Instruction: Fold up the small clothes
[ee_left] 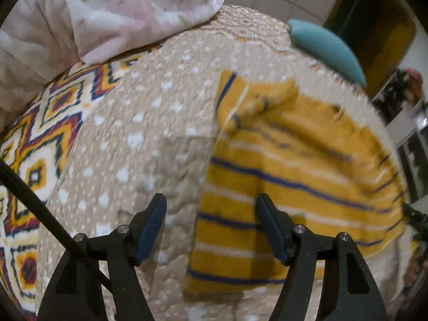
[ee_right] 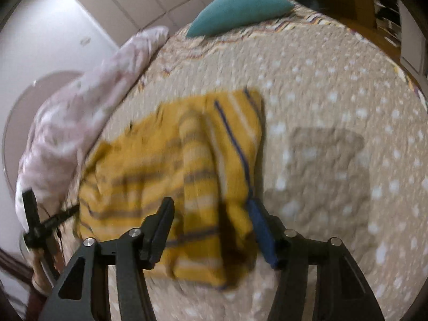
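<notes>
A small mustard-yellow garment with white and navy stripes lies partly folded on the beige dotted bedspread. A sleeve lies across its top. My left gripper is open and empty, hovering over the garment's left edge. In the right wrist view the same garment lies left of centre. My right gripper is open and empty just above its near right corner. Both views are motion-blurred.
A pink floral blanket is piled at the bed's far left, also in the right wrist view. A teal pillow lies at the far edge, also seen from the right. A patterned cover borders the left.
</notes>
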Demonstrator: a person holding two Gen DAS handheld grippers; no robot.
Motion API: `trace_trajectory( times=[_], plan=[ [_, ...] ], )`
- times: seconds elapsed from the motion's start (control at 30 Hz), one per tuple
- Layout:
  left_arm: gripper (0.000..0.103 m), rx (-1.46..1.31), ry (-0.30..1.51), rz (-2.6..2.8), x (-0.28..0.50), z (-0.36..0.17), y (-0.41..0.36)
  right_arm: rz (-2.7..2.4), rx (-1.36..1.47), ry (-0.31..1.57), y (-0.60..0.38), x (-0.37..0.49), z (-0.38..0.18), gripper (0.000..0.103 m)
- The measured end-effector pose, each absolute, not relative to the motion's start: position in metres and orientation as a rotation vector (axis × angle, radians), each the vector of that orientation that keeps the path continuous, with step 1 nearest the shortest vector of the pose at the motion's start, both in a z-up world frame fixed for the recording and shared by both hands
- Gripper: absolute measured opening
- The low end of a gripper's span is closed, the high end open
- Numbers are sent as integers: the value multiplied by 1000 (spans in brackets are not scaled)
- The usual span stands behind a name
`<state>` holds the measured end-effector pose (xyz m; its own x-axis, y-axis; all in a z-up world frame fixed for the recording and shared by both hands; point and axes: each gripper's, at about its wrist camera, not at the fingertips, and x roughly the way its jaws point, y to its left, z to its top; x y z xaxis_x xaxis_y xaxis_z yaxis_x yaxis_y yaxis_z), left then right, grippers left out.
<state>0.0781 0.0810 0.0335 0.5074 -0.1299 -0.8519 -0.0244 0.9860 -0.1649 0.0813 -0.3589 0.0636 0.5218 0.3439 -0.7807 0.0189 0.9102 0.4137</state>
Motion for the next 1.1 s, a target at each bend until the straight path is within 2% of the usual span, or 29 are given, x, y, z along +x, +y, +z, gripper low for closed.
trace_trajectory(
  times=[0.03, 0.07, 0.23, 0.3, 0.37, 0.5, 0.63, 0.7, 0.73, 0.8, 1.1],
  plan=[
    [70, -141, 1041, -49, 77, 29, 80, 211, 381, 1029, -359, 78, 60, 20],
    [72, -131, 1036, -44, 76, 26, 80, 204, 387, 1032, -366, 76, 57, 16],
    [79, -111, 1001, -17, 76, 23, 76, 59, 429, 1044, -402, 77, 53, 16],
    [87, -113, 976, 4, 72, 20, 76, 13, 394, 1048, -403, 76, 55, 38],
    [90, -150, 955, 7, 69, 16, 81, -10, 371, 1033, -402, 69, 64, 44],
    [92, -215, 931, -22, 68, 13, 90, -39, 281, 948, -389, 52, 99, 49],
    [93, -229, 906, -30, 65, 11, 89, 99, 252, 886, -341, 57, 129, 49],
    [93, -247, 897, -39, 63, 11, 92, 174, 220, 892, -302, 71, 133, 46],
    [93, -261, 891, -46, 62, 11, 94, 226, 190, 914, -275, 81, 132, 43],
    [93, -282, 881, -57, 61, 12, 96, 294, 144, 957, -228, 100, 126, 31],
    [93, -457, 829, -142, 53, 11, 121, 376, -90, 1059, -69, 182, 77, 30]
  ],
)
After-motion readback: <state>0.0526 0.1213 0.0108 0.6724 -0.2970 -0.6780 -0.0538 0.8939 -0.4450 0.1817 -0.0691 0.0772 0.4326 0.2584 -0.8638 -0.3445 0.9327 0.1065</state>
